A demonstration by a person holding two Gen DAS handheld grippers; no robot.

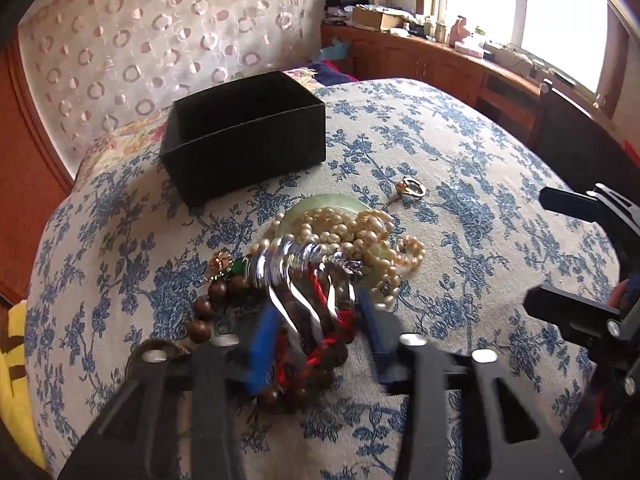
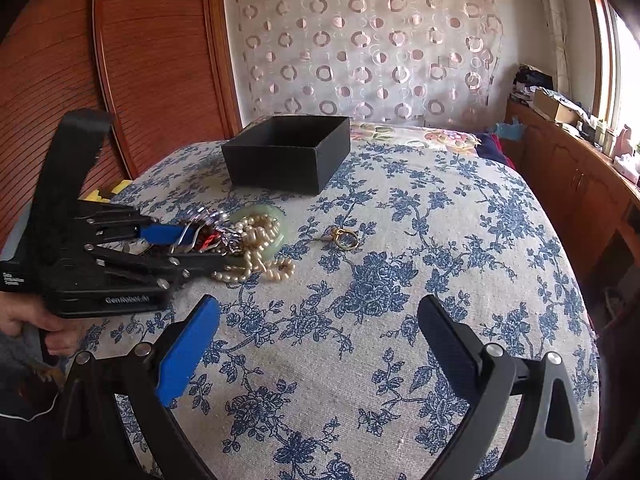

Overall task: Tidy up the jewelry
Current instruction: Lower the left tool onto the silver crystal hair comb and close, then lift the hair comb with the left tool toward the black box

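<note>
The table was covered with a pale cloth (image 2: 400,280) printed with blue flowers. Behind it hung a curtain (image 2: 360,48) with pink rings, and a reddish wooden panel (image 2: 140,60) stood at the side. A wooden cabinet (image 1: 440,64) under a bright window (image 1: 520,4) was crowded with small things, too far off to tell apart.

An open black box (image 1: 244,136) sat near the far edge of the cloth. Closer in lay a heap of jewelry: a pearl necklace (image 1: 352,232) piled on a pale green bangle (image 1: 320,204), brown wooden beads (image 1: 204,312), and red cord (image 1: 320,344). A gold ring (image 2: 346,238) lay by itself, a little apart from the heap.

The left gripper (image 1: 316,324) reached into the heap. Silver bangles (image 1: 296,264) and red cord sat between its blue pads, but they were blurred, so I could not tell if the pads squeezed them. The box's inside was dark and hidden.

The right gripper (image 2: 320,344) hung over bare cloth with its fingers spread wide, gripping nothing. A hand (image 2: 36,320) showed at the edge, partly cut off.
</note>
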